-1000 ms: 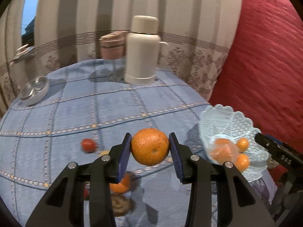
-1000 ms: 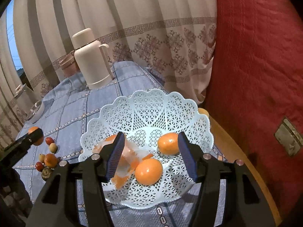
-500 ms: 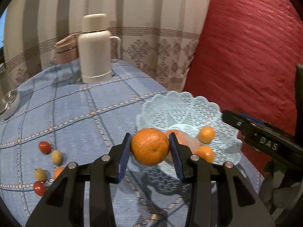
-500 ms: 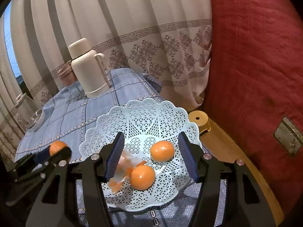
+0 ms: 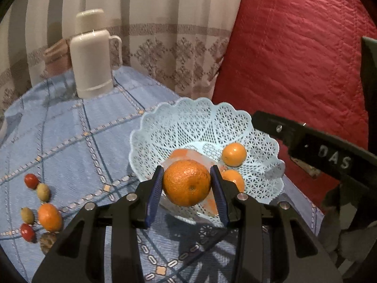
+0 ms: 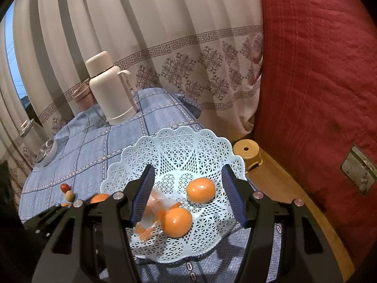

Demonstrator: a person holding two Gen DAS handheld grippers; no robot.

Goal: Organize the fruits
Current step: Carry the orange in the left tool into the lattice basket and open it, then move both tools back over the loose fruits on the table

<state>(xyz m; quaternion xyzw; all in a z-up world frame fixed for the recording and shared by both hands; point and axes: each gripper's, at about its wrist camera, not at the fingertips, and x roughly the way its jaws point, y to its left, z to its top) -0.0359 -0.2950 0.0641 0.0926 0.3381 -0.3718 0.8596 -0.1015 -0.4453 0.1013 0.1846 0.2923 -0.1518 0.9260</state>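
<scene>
A cream thermos (image 5: 92,54) stands upright at upper left on the blue checked desk (image 5: 70,127), a pink-lidded jar (image 6: 82,96) behind it. Patterned curtains (image 6: 165,35) hang behind; a red quilt (image 5: 294,47) fills the right. A yellow stool (image 6: 247,152) sits lower right.

A lived-in home room is indicated. Ahead of the grippers, a table is covered by a blue patterned tablecloth (image 6: 99,146), on which a cream thermos jug (image 6: 110,89) is set at the far edge and a lace-patterned plastic fruit basket (image 6: 179,151) is placed nearer. Pleated beige curtains (image 6: 165,35) with a printed border are hung behind, a red quilted cover (image 6: 318,70) is seen to the right, and a small yellow plastic stool (image 6: 247,153) is stood on the floor beyond the basket.
</scene>
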